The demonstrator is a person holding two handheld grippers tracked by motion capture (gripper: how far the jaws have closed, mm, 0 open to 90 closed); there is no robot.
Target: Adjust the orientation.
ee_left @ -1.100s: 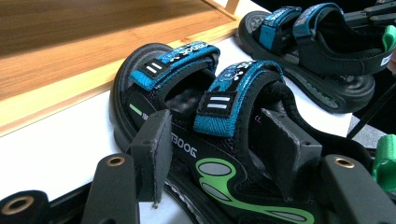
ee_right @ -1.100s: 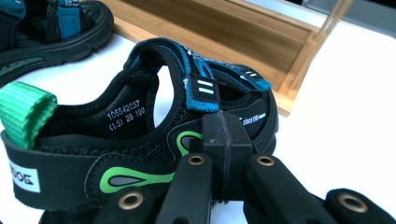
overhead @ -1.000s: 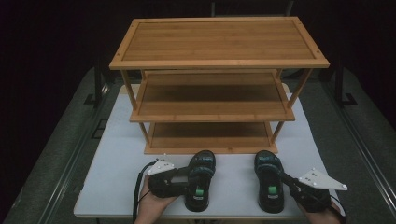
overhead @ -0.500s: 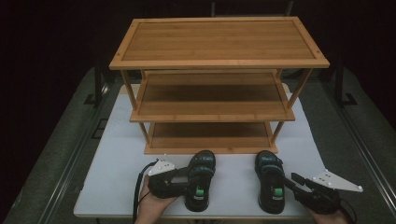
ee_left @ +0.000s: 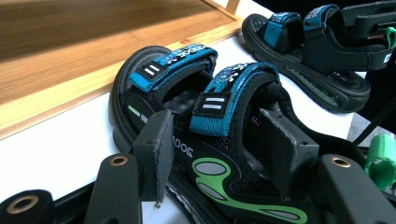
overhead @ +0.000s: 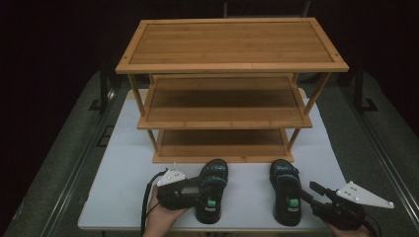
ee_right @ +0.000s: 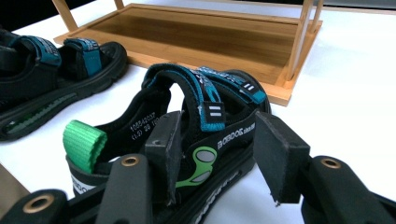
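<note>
Now the right gripper [overhead: 316, 189] has backed off its sandal [overhead: 286, 197], unclenched; left gripper [overhead: 197, 190] unclenched too

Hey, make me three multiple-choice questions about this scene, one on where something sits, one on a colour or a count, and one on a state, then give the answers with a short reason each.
1. Where do the two black sandals with blue straps, the left sandal and the right sandal, lie?
A. on the top shelf
B. on the white table in front of the rack
C. on the floor

2. How many shelves has the bamboo shoe rack?
A. two
B. three
C. four

3. How do the jaws of the left gripper stand?
A. spread around the left sandal's side wall
B. shut with nothing between them
C. clamped on a rack leg

Answers:
1. B, as the high view shows both on the white table, just before the lowest shelf.
2. B, as the high view shows a top, a middle and a bottom board.
3. A, as the left gripper view shows one pad outside the sandal and one inside it, with gaps.
</note>
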